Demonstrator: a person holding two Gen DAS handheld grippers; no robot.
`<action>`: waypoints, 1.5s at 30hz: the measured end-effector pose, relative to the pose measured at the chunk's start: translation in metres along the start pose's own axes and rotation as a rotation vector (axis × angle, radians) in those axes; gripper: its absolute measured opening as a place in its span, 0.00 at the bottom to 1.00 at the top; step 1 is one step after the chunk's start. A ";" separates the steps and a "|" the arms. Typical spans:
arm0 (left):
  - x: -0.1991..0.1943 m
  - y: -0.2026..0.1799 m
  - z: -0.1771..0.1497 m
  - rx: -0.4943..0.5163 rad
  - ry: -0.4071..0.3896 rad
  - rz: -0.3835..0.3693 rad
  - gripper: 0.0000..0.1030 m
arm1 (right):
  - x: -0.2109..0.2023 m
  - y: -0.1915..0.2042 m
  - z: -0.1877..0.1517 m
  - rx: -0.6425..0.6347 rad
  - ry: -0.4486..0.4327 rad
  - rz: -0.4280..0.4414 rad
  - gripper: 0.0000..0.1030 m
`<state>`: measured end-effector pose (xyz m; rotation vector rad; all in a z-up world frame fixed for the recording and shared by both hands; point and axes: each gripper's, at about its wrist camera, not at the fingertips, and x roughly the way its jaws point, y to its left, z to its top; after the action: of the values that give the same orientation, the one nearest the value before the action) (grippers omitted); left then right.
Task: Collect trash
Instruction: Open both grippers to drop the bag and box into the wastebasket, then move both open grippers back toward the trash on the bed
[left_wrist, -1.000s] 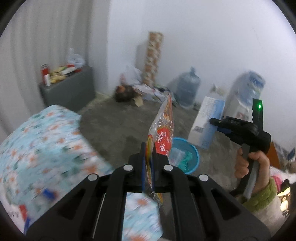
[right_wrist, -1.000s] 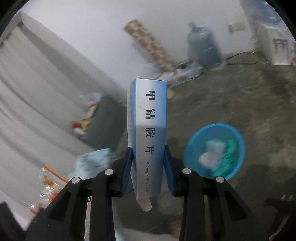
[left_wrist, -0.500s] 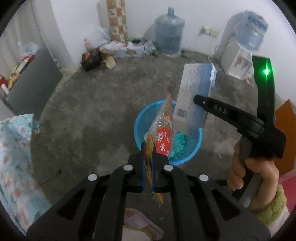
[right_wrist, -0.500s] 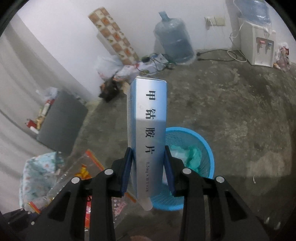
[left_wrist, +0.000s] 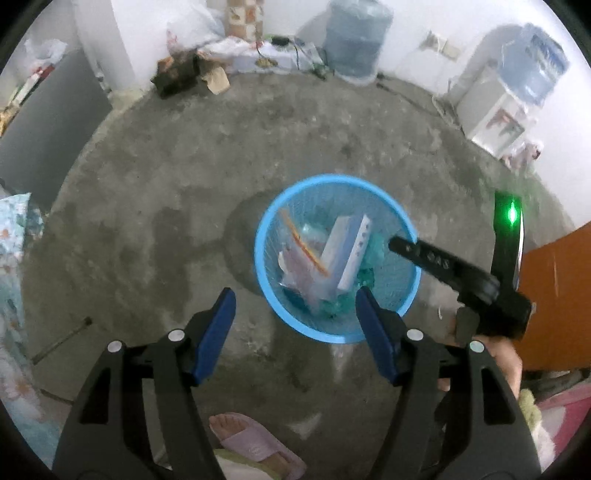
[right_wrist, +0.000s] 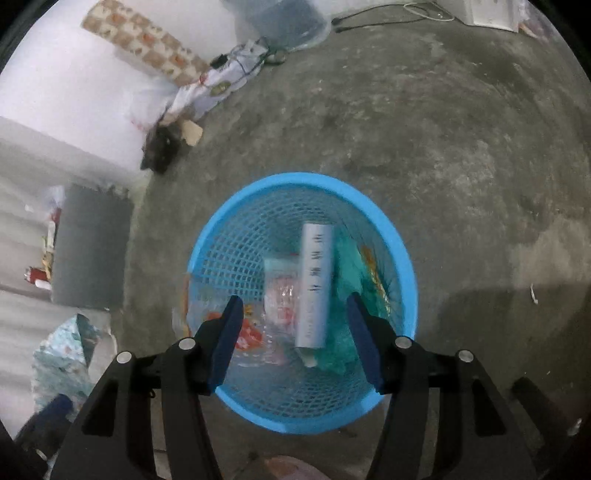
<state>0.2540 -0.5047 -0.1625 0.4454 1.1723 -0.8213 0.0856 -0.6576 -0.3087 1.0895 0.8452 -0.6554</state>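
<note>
A blue mesh trash basket (left_wrist: 266, 266) (right_wrist: 402, 258) stands on the concrete floor. Inside lie a white-and-blue medicine box (left_wrist: 349, 254) (right_wrist: 314, 288), a clear snack bag with orange trim (left_wrist: 303, 254) (right_wrist: 251, 332) and teal plastic (right_wrist: 347, 273). My left gripper (left_wrist: 295, 314) is open and empty, held above the basket's near rim. My right gripper (right_wrist: 293, 321) is open and empty, directly over the basket. The right gripper also shows in the left wrist view, on the basket's right side (left_wrist: 461, 273).
A water jug (left_wrist: 356, 37) and clutter (left_wrist: 184, 70) line the far wall. A water dispenser (left_wrist: 509, 103) stands at right, a grey cabinet (left_wrist: 44, 122) at left, floral bedding (left_wrist: 14, 295) at the left edge. My slippered foot (left_wrist: 251, 439) is below.
Both grippers swung down over the basket and opened. The snack bag left the left gripper and the medicine box left the right gripper; both now lie in the basket.
</note>
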 end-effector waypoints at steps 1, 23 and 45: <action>-0.011 0.002 0.000 -0.002 -0.021 -0.010 0.62 | -0.005 0.001 -0.001 0.004 -0.013 0.004 0.55; -0.358 0.078 -0.154 -0.105 -0.497 0.020 0.81 | -0.210 0.240 -0.144 -0.476 -0.019 0.462 0.73; -0.475 0.254 -0.479 -0.880 -0.632 0.544 0.84 | -0.170 0.354 -0.430 -0.638 0.860 0.713 0.74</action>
<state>0.0734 0.1475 0.0860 -0.2264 0.6598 0.0831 0.1688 -0.1259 -0.0877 0.9606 1.1728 0.7082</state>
